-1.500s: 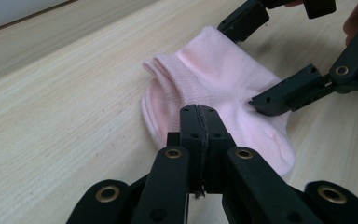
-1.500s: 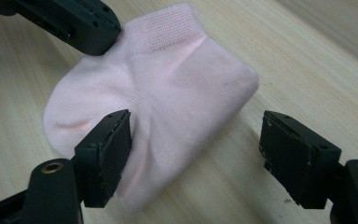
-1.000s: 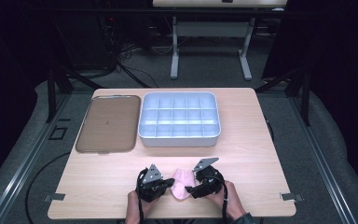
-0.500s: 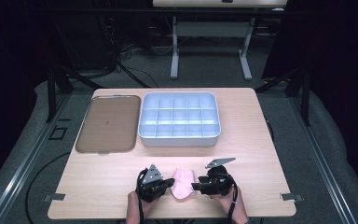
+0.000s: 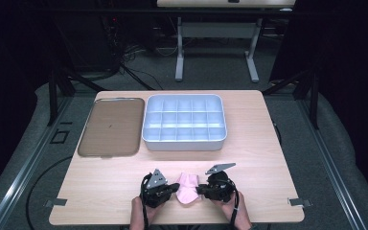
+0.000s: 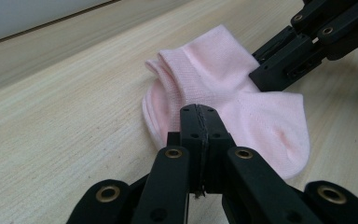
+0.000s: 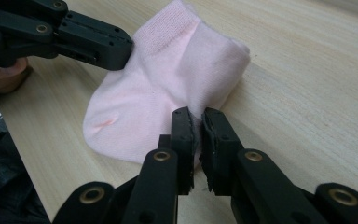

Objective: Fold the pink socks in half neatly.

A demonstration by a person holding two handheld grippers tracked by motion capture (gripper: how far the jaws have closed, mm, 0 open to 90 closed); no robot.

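I had one pink sock (image 5: 188, 187) lying flat on the near edge of the table (image 5: 258, 143), between my two grippers. Its long axis ran roughly away from me, cuff toward the divided tray (image 5: 184, 122), toe end nearest me. My left gripper (image 5: 175, 187) was clenched on the sock's left edge, jaws pressed together. My right gripper (image 5: 199, 190) sat at the sock's right edge, jaws slightly apart with fabric between them. One brown flat tray (image 5: 110, 127) lay left of the divided tray.
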